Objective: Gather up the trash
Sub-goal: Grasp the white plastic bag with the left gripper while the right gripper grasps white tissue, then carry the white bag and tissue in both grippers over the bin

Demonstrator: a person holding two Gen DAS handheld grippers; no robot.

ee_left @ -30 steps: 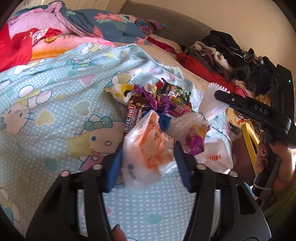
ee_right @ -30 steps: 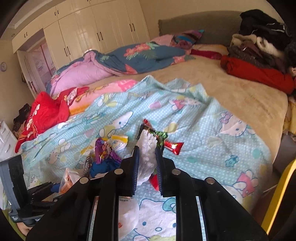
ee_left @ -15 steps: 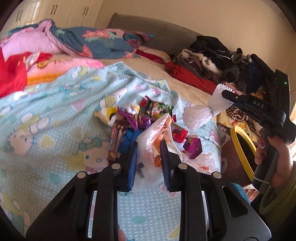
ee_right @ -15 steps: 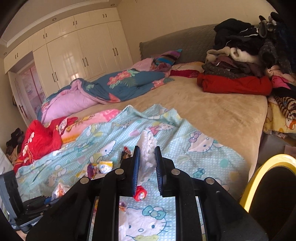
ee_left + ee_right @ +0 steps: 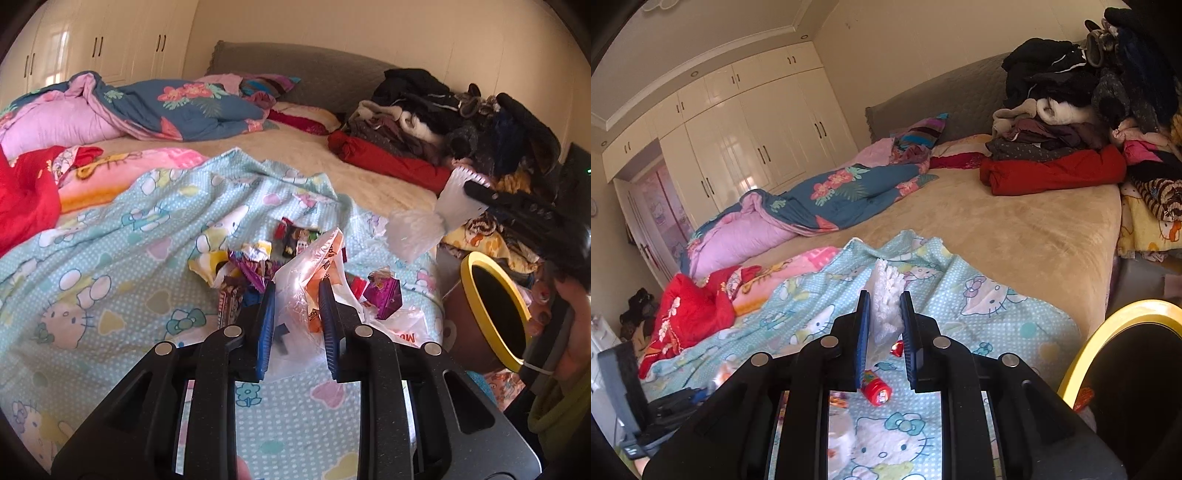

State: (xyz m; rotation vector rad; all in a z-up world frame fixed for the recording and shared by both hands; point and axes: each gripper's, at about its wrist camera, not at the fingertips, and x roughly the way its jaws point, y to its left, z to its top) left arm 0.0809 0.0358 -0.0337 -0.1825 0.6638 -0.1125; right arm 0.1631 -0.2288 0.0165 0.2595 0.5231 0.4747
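A white-and-orange plastic bag (image 5: pixel 314 291) is pinched between the blue pads of the left hand-held gripper (image 5: pixel 297 306). The bag is drawn up off the Hello Kitty sheet (image 5: pixel 110 280), its long axis rising from the pads toward a peak that leans up and right; its lower part trails down behind the gripper body and is cut off from sight. Printed lettering on the bag is too crumpled to be read.

A white frilled wrapper (image 5: pixel 886 310) is clamped between the pads of the right hand-held gripper (image 5: pixel 884 325), standing upright with its serrated edge pointing up. In the left wrist view the same wrapper (image 5: pixel 428 225) is seen lying nearly level, its translucent bunched end pointing left toward the plastic bag, above the yellow-rimmed bin (image 5: pixel 491 306) that stands just right of the sheet's edge. The bin's far side is hidden by a hand with painted nails (image 5: pixel 565 317).

Loose candy wrappers (image 5: pixel 251 273) are gathered on the sheet just left of and behind the plastic bag; a purple wrapper (image 5: pixel 384 295) lies to its right. A red wrapper (image 5: pixel 875 391) below the right gripper's pads is partly hidden.
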